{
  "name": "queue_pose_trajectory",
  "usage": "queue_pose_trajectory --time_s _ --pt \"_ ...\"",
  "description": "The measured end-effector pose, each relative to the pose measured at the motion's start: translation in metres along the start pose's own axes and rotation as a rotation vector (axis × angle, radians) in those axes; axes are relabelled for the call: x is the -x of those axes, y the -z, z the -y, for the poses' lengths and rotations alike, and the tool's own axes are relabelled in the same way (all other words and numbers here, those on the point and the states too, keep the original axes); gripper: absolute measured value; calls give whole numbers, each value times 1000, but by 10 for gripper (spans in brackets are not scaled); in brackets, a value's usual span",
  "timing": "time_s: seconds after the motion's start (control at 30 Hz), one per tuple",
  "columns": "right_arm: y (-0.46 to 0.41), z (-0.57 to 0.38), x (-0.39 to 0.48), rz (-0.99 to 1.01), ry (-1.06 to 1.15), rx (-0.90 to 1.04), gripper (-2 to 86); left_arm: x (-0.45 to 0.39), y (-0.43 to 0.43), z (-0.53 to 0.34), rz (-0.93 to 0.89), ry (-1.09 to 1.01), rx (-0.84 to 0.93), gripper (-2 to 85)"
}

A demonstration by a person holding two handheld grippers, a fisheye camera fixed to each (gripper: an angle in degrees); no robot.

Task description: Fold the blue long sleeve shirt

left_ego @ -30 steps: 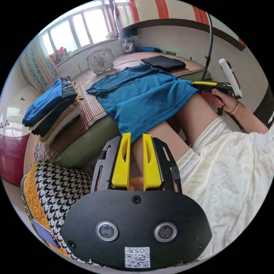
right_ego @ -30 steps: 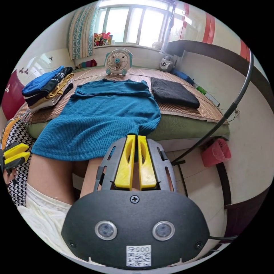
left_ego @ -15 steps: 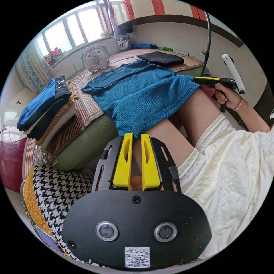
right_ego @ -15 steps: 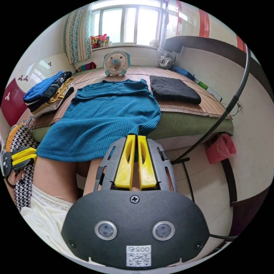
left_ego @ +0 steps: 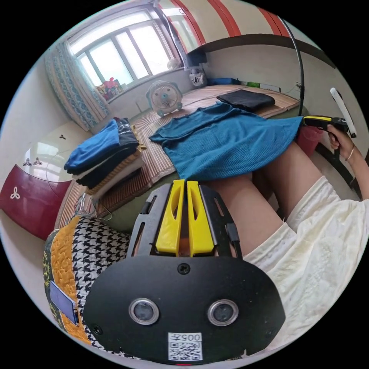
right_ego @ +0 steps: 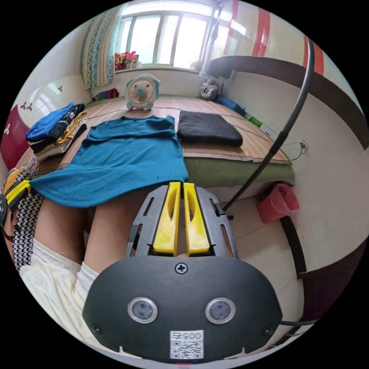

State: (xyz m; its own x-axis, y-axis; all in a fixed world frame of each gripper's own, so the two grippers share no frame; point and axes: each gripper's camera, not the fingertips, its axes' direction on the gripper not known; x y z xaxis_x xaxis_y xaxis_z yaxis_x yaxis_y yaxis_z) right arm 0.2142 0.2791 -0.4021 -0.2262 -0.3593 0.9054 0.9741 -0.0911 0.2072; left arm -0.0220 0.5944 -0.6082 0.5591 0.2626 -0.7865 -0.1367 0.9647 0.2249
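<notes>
The blue long sleeve shirt (left_ego: 226,142) lies front up on the bamboo mat of the bed (left_ego: 153,161), its collar toward the window. Its hem is held up off the bed edge, stretched taut above the person's bare legs (left_ego: 246,207). My left gripper (left_ego: 183,183) is shut on one hem corner. In the right gripper view the shirt (right_ego: 127,157) spreads from my right gripper (right_ego: 178,185), shut on the other hem corner, across to the left gripper (right_ego: 17,188) at the picture's left edge. The right gripper (left_ego: 309,121) also appears in the left gripper view, in a hand.
A stack of folded clothes (right_ego: 54,130) sits on the mat left of the shirt, a folded black garment (right_ego: 207,128) right of it, and a small fan (right_ego: 141,91) behind. A red bin (right_ego: 277,203) and a curved black pole (right_ego: 284,127) stand on the floor. A houndstooth cushion (left_ego: 92,250) is beside the person.
Both grippers have risen and moved apart with the hem. The hem, which hung slack over the person's knees, is now lifted and pulled straight between them.
</notes>
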Motion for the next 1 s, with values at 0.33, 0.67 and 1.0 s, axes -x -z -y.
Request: queue_pose_trajectory --time_s 0.33,0.67,1.0 --pt "58 -9 -7 11 81 -180 -14 16 69 -3 125 52 -185 3" --pt "95 1 -7 -12 134 -298 -15 30 97 -5 182 126 -286 1" --pt "60 76 1 -52 92 -290 -15 62 38 69 211 147 -305 1"
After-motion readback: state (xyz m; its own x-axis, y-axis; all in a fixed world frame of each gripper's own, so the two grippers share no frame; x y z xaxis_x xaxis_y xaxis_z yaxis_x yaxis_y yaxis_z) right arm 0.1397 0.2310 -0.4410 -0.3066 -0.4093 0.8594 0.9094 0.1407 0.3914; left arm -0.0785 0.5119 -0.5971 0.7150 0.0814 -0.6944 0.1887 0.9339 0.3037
